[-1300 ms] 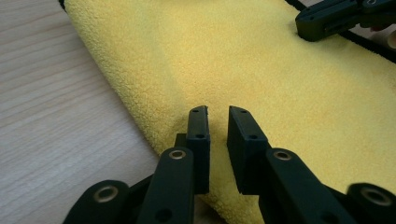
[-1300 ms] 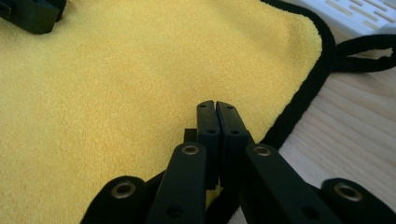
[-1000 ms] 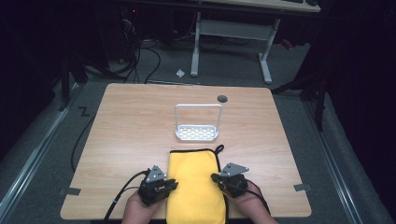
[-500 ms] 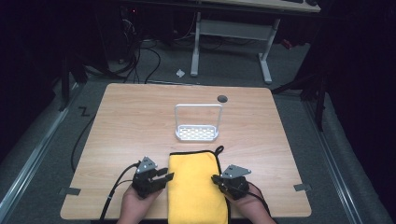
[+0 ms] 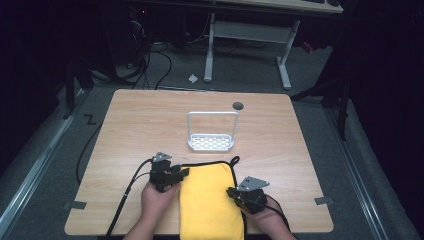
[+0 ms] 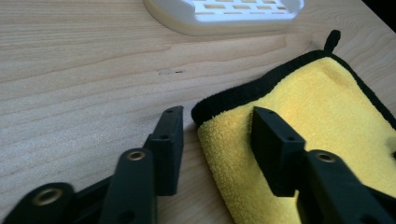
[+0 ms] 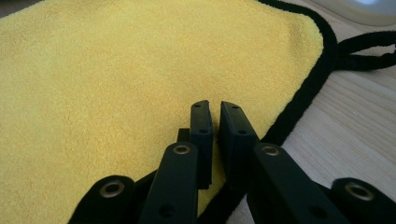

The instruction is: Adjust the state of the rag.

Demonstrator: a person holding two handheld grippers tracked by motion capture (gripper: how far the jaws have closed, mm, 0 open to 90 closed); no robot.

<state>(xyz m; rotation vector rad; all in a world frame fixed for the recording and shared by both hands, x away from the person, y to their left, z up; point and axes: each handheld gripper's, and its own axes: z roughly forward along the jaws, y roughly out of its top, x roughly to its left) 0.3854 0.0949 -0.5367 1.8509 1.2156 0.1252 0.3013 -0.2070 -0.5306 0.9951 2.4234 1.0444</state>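
Note:
A yellow towel point(image 5: 207, 200) with black edging lies flat at the table's front edge, its hanging loop point(image 5: 234, 161) at the far right corner. My left gripper point(image 5: 186, 172) is at the towel's far left corner. In the left gripper view its jaws point(image 6: 217, 116) stand open and have just been closing: one rests on bare wood, the other over the towel point(image 6: 317, 102), and the black corner lies between them unpinched. My right gripper point(image 5: 231, 191) sits at the right edge. Over the towel point(image 7: 116, 70) its jaws point(image 7: 214, 106) have just been opening, with a narrow, empty gap.
A white slotted rack point(image 5: 211, 142) with a wire handle stands mid-table, just beyond the towel. A round cable hole point(image 5: 238, 105) is near the far edge of the wooden table point(image 5: 140, 125). Dark floor, cables and another desk's legs surround it.
My left gripper has moved away from the front edge to the towel's far left corner, and its jaws now stand wider. The right hand has stayed put.

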